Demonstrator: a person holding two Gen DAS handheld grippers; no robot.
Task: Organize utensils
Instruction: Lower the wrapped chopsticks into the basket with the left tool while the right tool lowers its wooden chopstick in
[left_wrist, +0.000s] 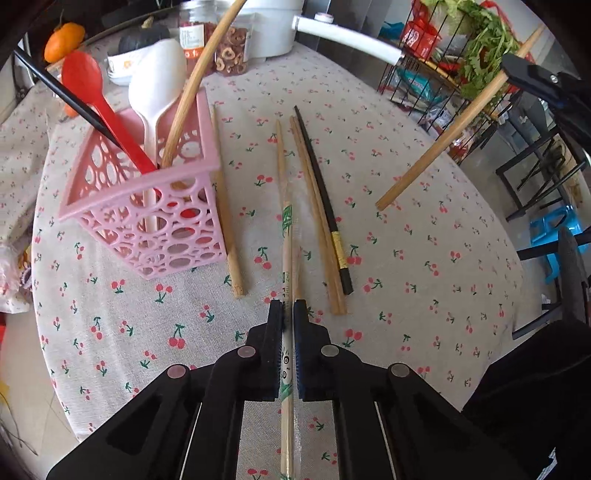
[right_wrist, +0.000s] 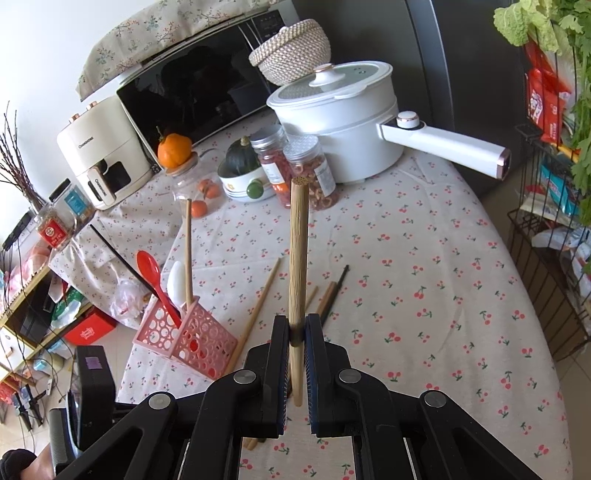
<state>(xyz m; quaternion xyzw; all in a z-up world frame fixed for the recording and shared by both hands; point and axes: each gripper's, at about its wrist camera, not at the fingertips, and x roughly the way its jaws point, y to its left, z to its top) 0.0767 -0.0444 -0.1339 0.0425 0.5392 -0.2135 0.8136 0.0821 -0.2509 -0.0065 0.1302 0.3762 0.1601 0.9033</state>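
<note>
So our left gripper (left_wrist: 289, 308) is clamped on the wrapped chopstick (left_wrist: 286, 236) lying on the table, and our right gripper (right_wrist: 296, 325) pinches a bare chopstick (right_wrist: 298, 240) mid-air.

Pink perforated plastic basket (left_wrist: 147, 206), slight gloss. Red glossy plastic spoon (left_wrist: 83, 79); white smooth plastic rice paddle (left_wrist: 157, 74). Pale matt bamboo chopstick (right_wrist: 298, 258), grainy end. Clear-wrapped printed chopstick pair (left_wrist: 287, 236). Cherry-print woven tablecloth (left_wrist: 424, 240), matt. White glossy enamelled pot (right_wrist: 343, 122).
</note>
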